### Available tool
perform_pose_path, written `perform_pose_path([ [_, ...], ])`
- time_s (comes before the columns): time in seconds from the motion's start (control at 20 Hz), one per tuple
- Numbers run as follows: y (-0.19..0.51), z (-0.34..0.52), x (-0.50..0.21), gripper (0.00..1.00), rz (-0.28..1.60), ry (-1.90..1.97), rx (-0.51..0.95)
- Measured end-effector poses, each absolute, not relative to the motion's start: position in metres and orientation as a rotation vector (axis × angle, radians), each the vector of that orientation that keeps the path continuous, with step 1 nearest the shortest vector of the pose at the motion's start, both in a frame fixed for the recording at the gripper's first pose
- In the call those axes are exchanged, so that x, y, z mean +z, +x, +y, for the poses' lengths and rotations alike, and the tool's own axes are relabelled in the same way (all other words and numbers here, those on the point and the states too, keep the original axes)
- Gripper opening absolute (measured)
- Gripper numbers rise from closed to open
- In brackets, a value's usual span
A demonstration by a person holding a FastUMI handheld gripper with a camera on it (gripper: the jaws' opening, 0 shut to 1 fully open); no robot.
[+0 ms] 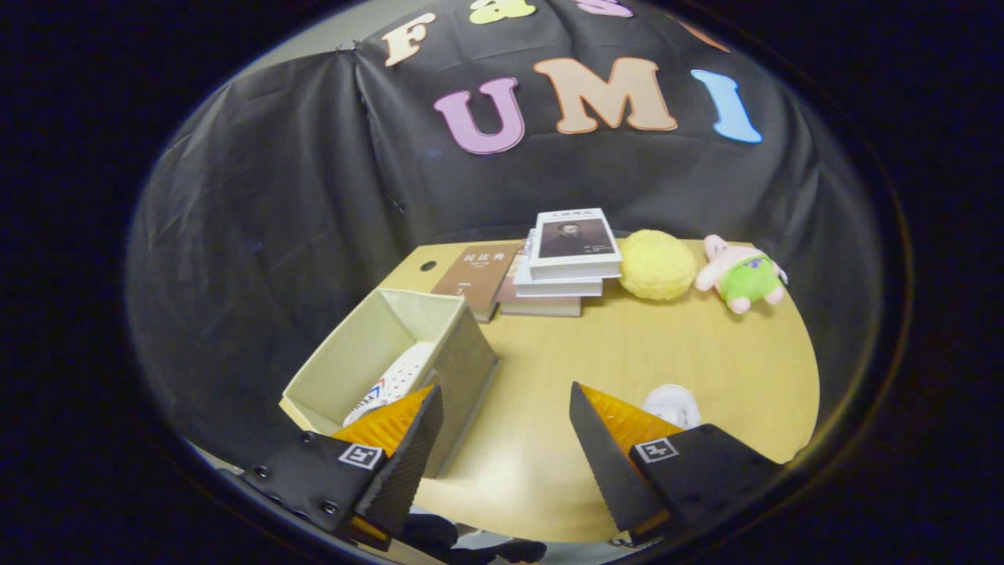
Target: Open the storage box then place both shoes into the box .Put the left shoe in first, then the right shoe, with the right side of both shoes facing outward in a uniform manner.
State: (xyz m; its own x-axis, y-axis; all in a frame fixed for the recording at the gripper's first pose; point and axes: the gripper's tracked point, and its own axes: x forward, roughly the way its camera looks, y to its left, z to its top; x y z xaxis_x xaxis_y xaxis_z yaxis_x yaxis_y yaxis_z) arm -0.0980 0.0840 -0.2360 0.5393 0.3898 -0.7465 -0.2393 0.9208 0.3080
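High gripper-mounted view over table [549, 369]

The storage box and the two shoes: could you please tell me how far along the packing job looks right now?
Done: the storage box stands open on the table with one white shoe already lying inside it. In hand: nothing; the gripper has its fingers spread open over bare tabletop beside the box. Left: the second white shoe, just beyond the right-hand finger, is not yet in the box. Which way the boxed shoe faces I cannot tell.

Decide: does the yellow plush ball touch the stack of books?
Touching. In the gripper view, the yellow plush ball presses against the stack of books, no tabletop between them.
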Motion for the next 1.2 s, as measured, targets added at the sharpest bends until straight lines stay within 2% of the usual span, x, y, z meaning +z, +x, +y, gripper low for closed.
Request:
perform_pose_path([
  [0.8, -0.149, -0.074, -0.327, 1.0, 1.131, -0.063, 0.182],
  [1.2, -0.166, -0.092, -0.387, 1.0, 1.247, -0.222, 0.208],
])
